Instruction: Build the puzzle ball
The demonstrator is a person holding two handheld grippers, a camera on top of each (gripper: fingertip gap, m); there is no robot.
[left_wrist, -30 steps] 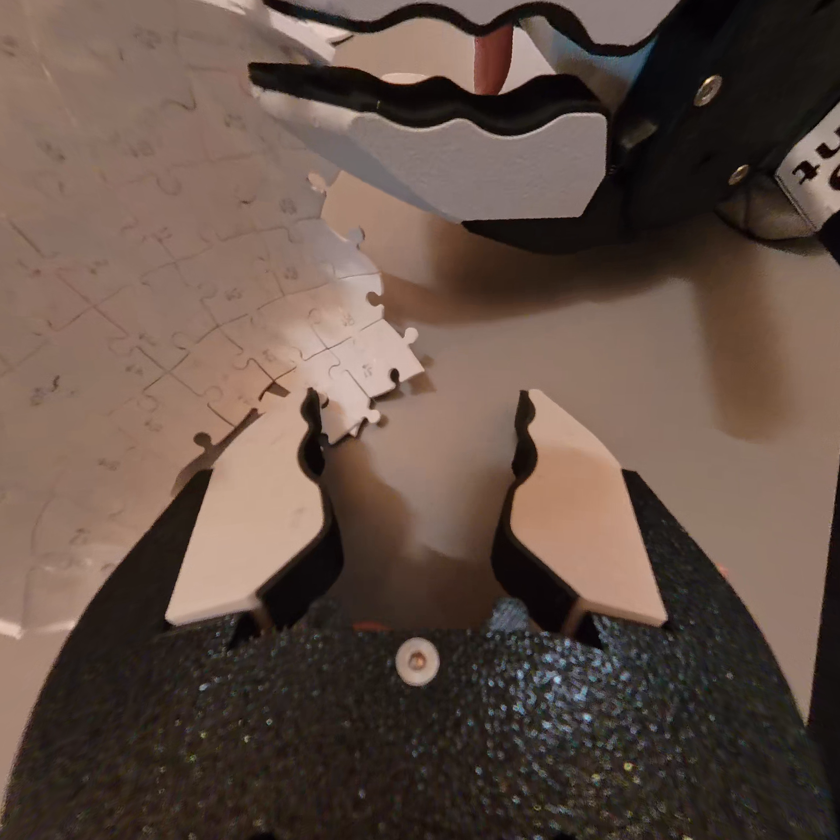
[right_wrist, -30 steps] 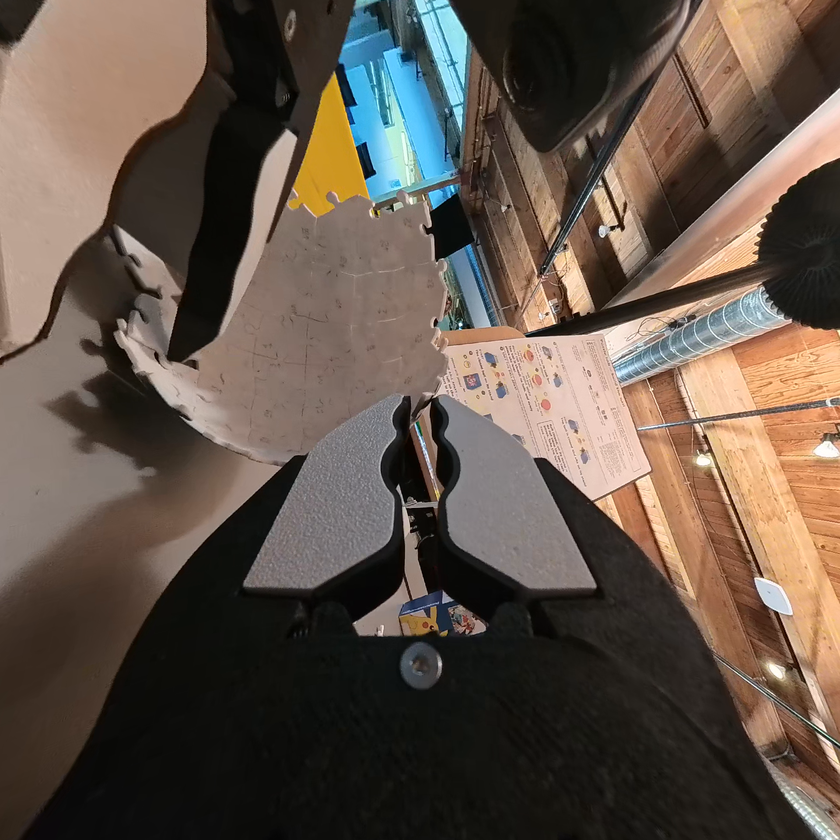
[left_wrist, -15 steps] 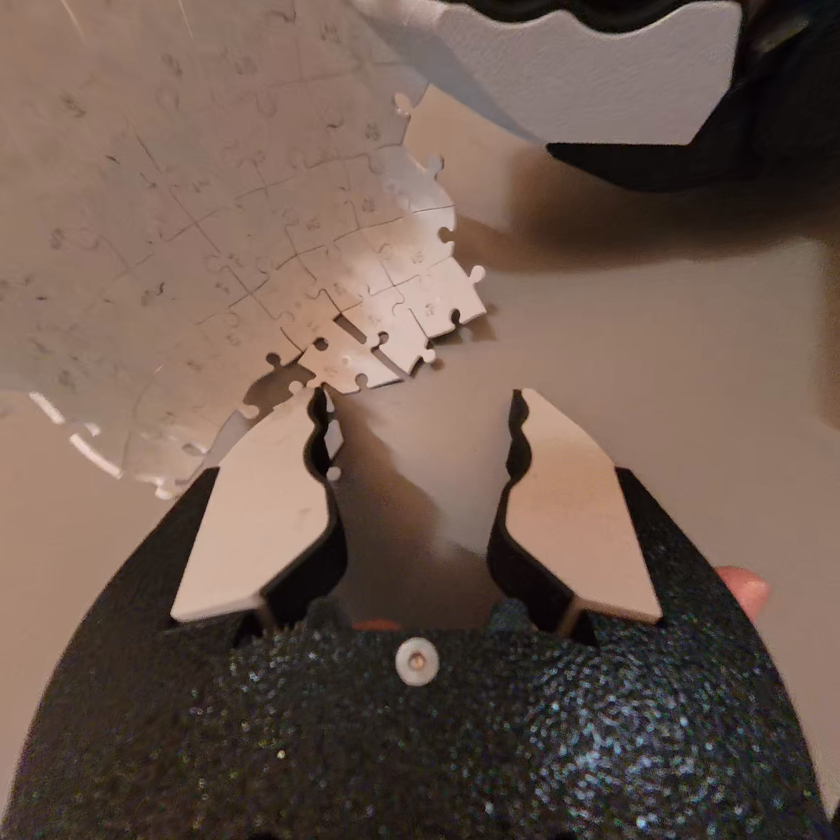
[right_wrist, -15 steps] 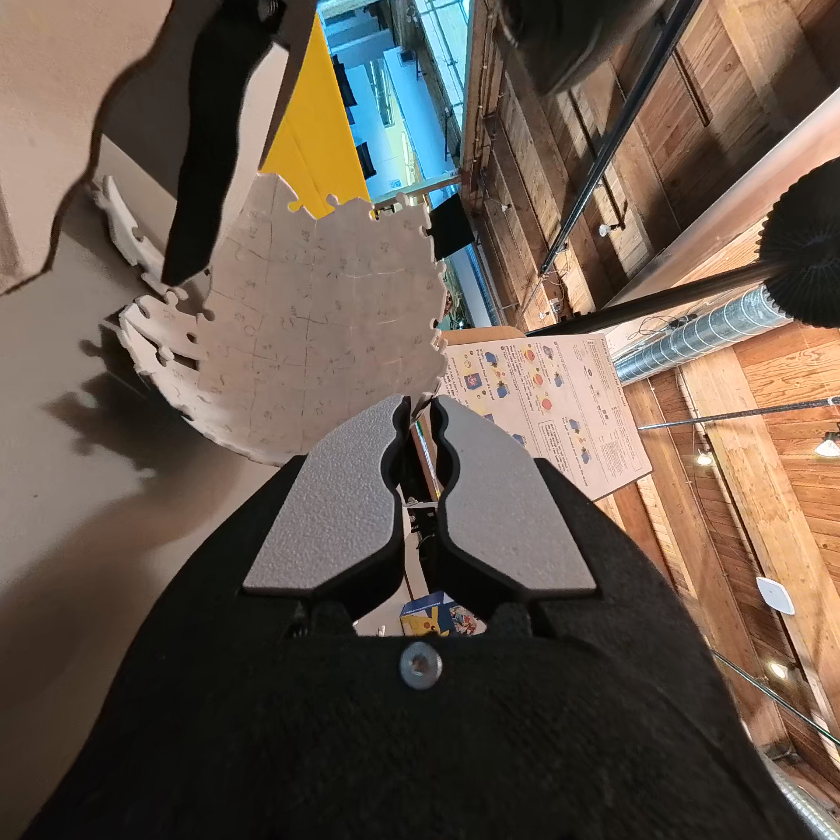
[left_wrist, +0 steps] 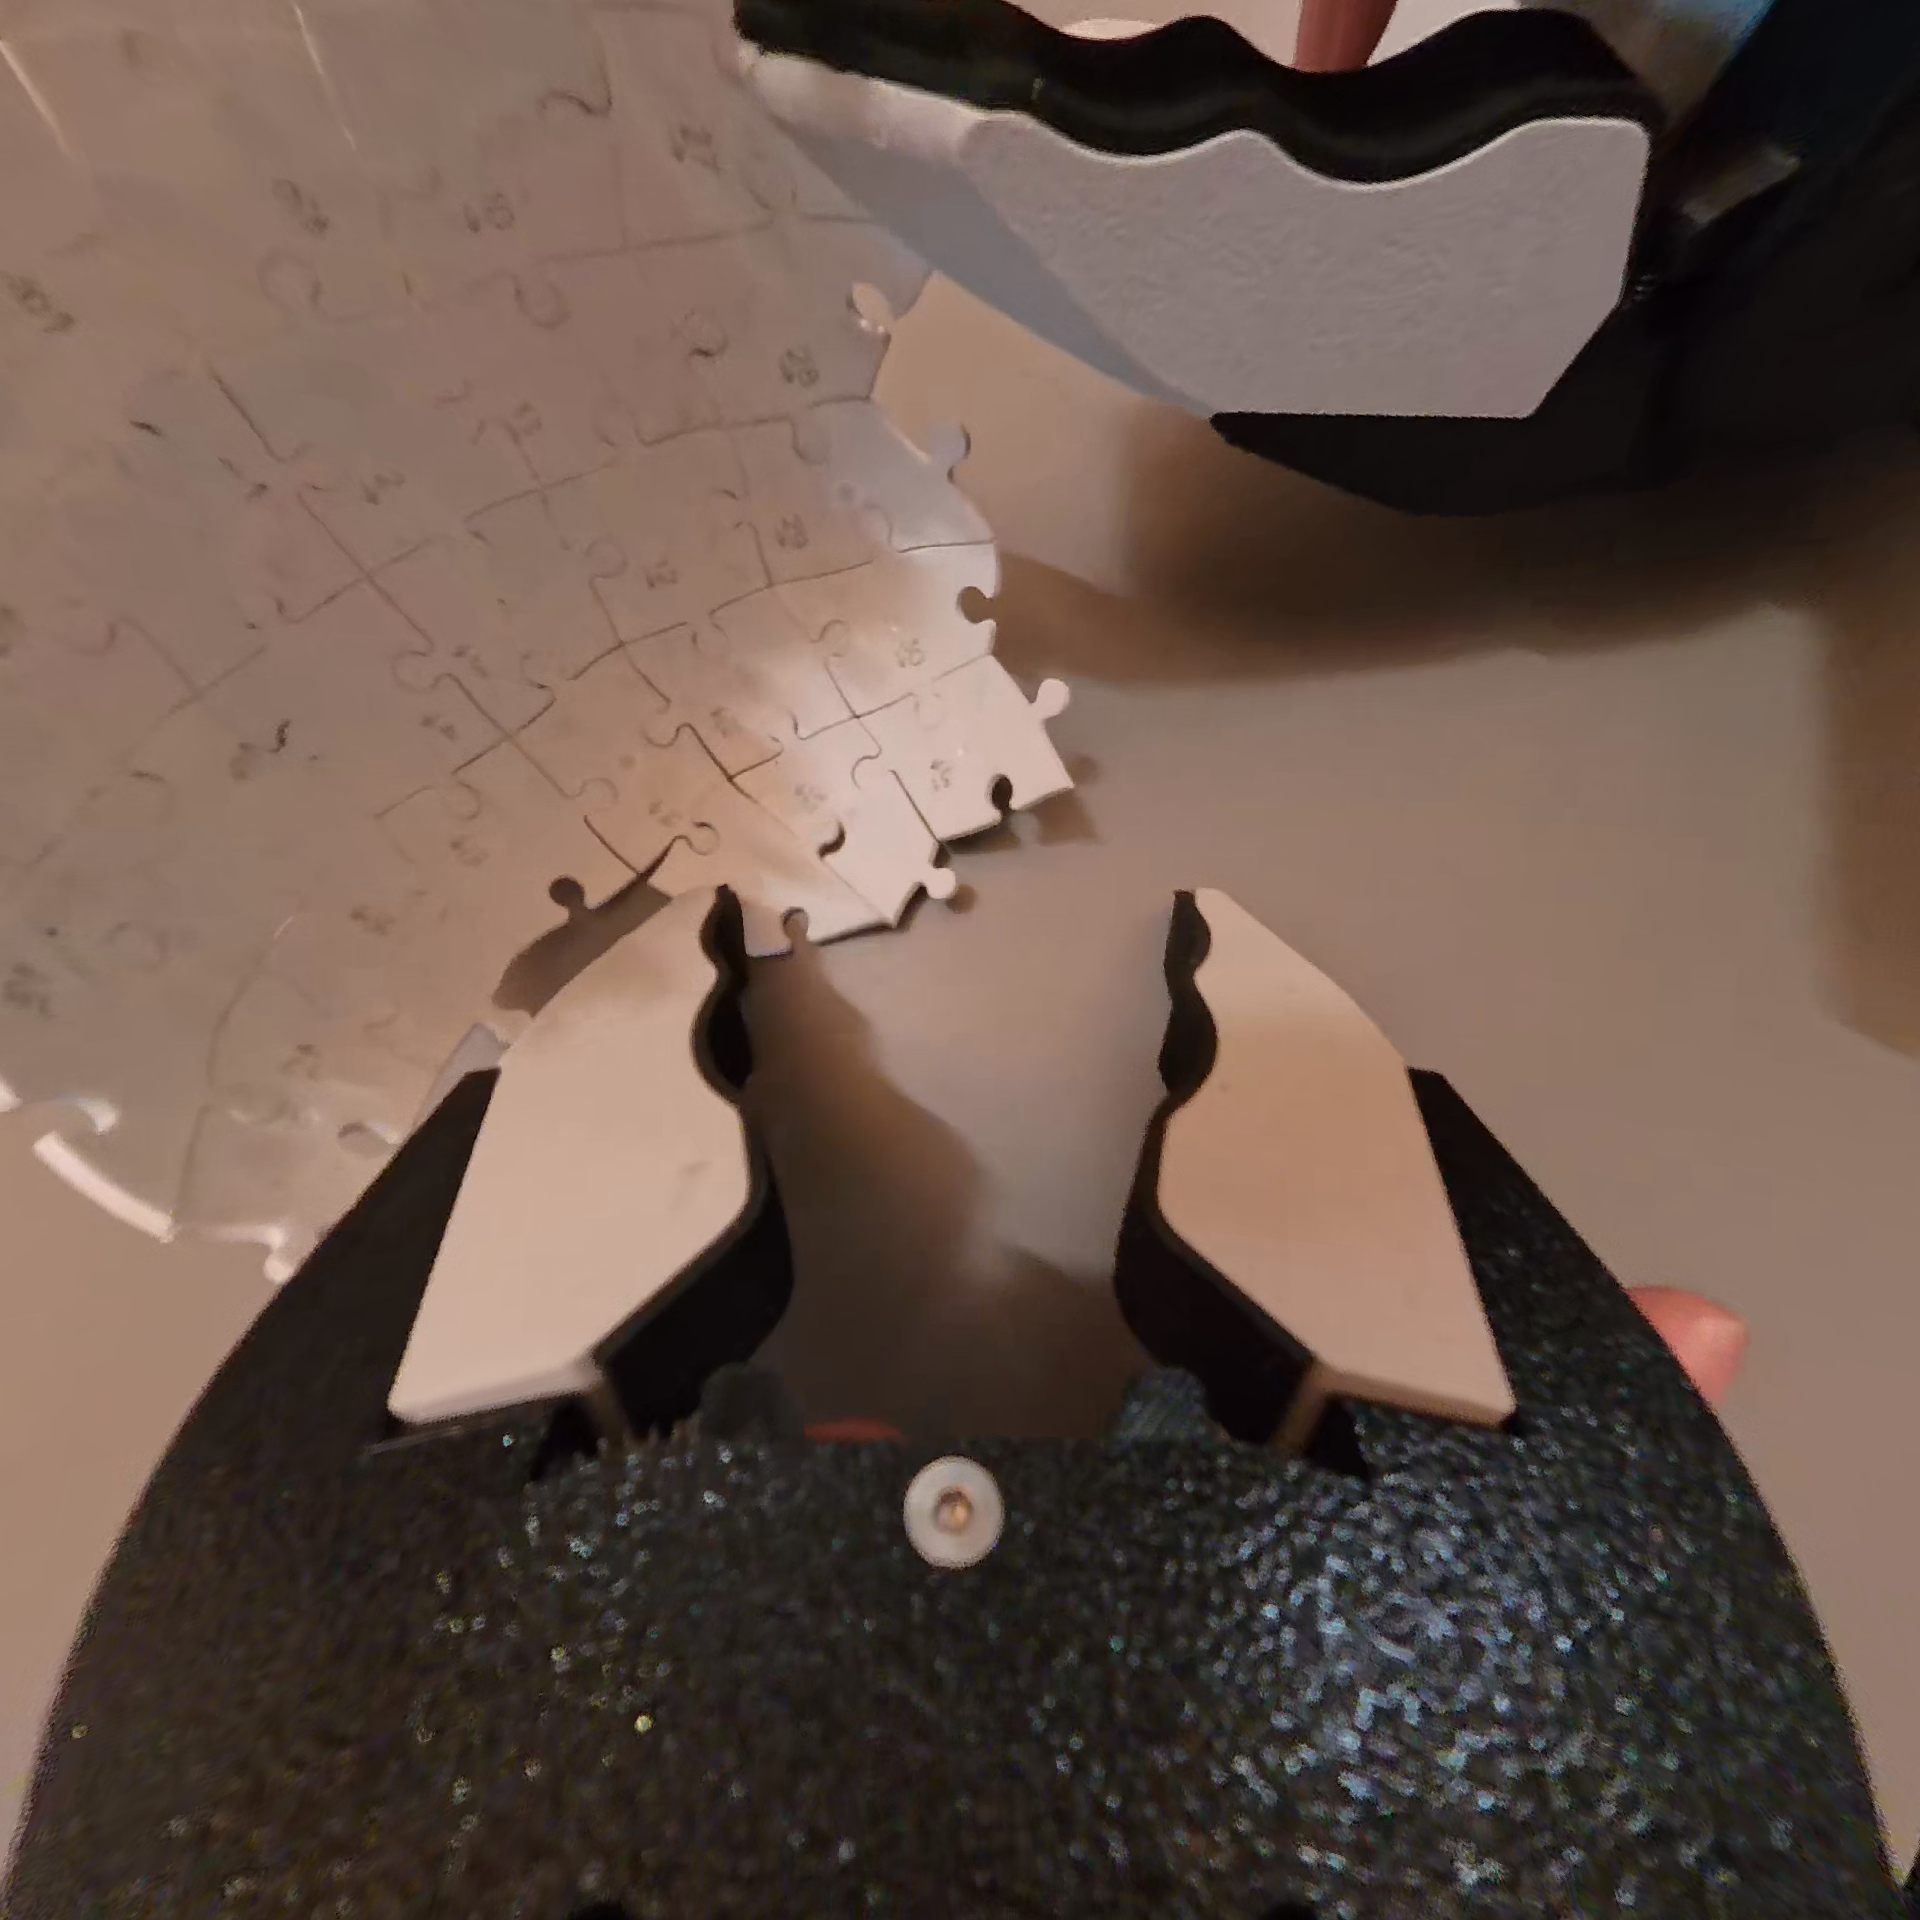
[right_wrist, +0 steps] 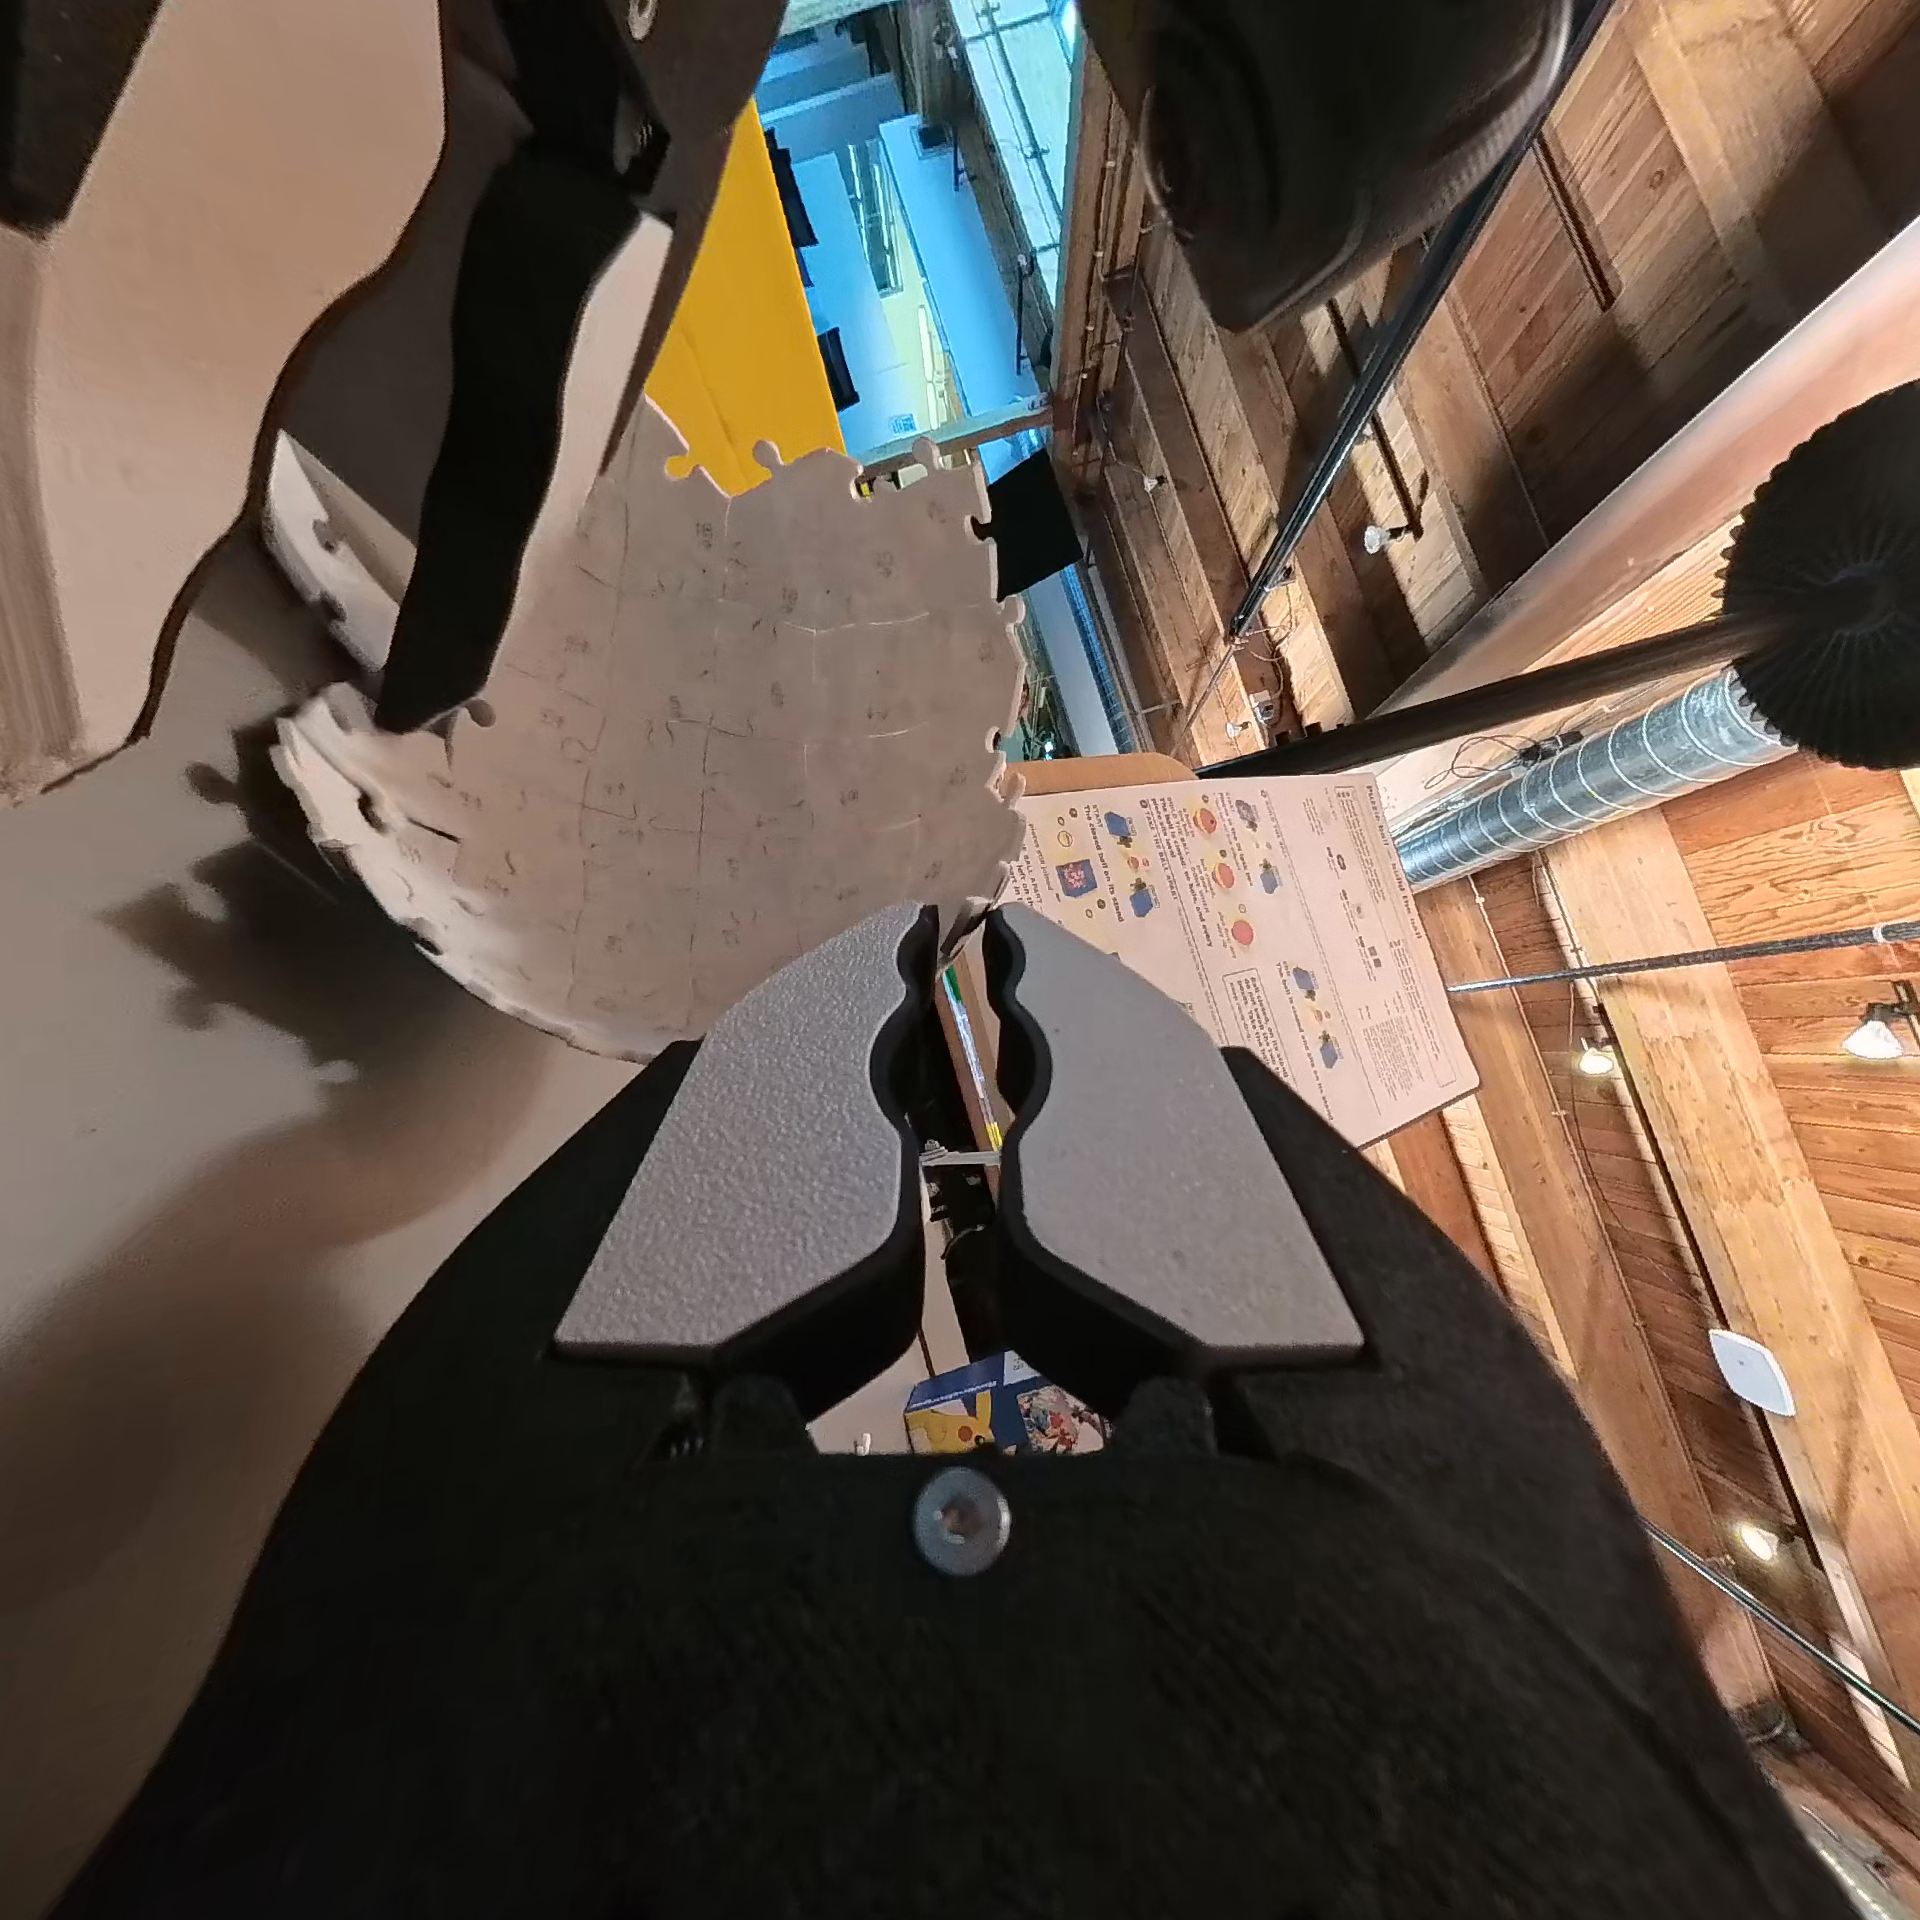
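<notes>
The puzzle ball is a partly built white shell [left_wrist: 416, 520] of interlocked pieces, resting on its lower edge on the tan table [left_wrist: 1455, 883]. My left gripper [left_wrist: 956, 914] is open and empty, low over the table at the shell's jagged lower edge. Its left fingertip [left_wrist: 717, 925] is right against the edge pieces. In the right wrist view the shell [right_wrist: 727, 779] curves up like a bowl. My right gripper [right_wrist: 958, 920] is shut on the shell's rim. One of its fingers [left_wrist: 1299, 270] shows at the top of the left wrist view.
A printed instruction sheet [right_wrist: 1247, 935] stands behind the shell, and a colourful puzzle box [right_wrist: 977, 1423] shows between my right fingers. A person's fingertip [left_wrist: 1694, 1340] shows beside the left gripper. The left gripper's dark finger [right_wrist: 499, 416] hangs over the shell's edge. My hands' fingertips stand some 11 cm from each other.
The left gripper has moved in closer to the shell's lower edge. The gaps between the edge pieces look narrower than half a second ago. The right gripper has kept its hold on the rim.
</notes>
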